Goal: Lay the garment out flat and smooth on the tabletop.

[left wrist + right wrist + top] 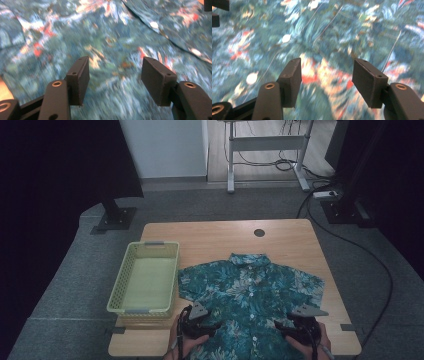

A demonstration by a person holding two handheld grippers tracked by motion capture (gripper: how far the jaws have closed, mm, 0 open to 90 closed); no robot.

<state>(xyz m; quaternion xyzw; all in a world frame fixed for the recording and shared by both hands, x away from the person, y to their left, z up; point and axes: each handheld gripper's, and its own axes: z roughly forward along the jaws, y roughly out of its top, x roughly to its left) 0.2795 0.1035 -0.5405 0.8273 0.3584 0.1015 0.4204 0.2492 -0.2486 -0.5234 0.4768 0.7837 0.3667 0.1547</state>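
Observation:
A teal short-sleeved shirt [250, 292] with a leaf and flower print lies flat on the wooden table [290, 237], collar away from me, buttons down its middle. My left gripper [216, 324] hovers over the shirt's lower left part, jaws wide apart above the printed cloth [107, 37] with nothing between them. My right gripper [279, 325] hangs over the lower right part, also open above the cloth [324, 32], beside the button line [286, 38]. The two grippers point toward each other.
A pale green plastic basket [145, 307] stands to the left of the shirt, nothing in it. A round cable hole [259, 232] sits near the table's far edge. Floor cables, a power strip [325, 194] and stand feet lie beyond the table.

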